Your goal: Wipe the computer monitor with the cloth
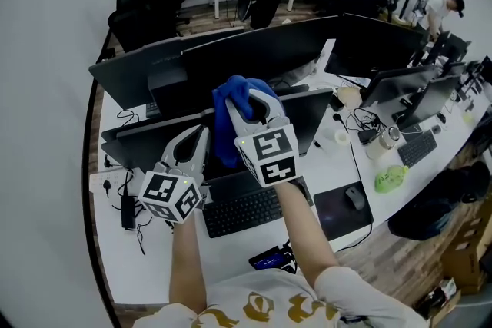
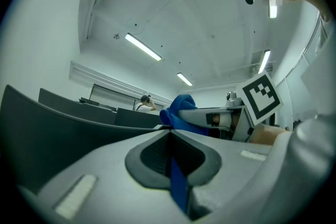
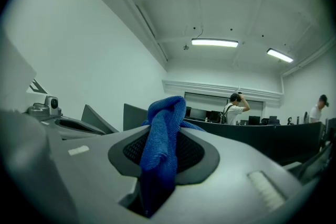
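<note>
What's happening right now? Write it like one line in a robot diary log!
right gripper: shut on blue cloth | left gripper: shut on cloth's edge | monitor: just behind cloth, contact unclear

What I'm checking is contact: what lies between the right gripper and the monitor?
The blue cloth, clamped in the right gripper, hangs between it and the top edge of the monitor, as the head view shows.

Right claw [image 3: 164,165] clamps the blue cloth [image 3: 161,139].
</note>
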{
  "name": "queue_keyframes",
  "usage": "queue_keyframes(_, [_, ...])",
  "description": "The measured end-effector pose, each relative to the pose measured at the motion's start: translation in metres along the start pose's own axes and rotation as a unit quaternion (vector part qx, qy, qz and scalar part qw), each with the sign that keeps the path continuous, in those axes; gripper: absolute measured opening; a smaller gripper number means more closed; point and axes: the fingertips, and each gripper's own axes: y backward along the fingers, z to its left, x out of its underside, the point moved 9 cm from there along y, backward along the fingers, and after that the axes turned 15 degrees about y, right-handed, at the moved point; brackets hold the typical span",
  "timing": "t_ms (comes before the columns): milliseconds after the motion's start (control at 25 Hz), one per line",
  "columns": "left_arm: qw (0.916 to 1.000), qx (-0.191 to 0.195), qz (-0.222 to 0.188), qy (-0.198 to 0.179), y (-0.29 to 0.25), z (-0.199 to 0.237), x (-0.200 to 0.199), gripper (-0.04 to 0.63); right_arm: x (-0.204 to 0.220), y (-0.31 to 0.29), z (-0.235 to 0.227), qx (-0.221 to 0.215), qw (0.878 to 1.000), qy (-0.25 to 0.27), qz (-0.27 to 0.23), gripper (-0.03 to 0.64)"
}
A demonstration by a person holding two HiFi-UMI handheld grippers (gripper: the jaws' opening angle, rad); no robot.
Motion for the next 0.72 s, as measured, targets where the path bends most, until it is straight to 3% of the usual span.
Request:
queue_keyframes(440, [0.9997, 0.007, 0.018, -0.013, -0.021, -0.016, 0.009, 0.000, 0.015, 0.012, -0.027, 0.019, 1.000, -0.005, 0.012, 0.130])
queue_keyframes(720, [0.9994, 0.016, 0.026, -0.015, -0.036, -0.024, 0.014, 0.000, 0.016, 0.015, -0.031, 0.021, 0.999, 0.029, 0.017, 0.130])
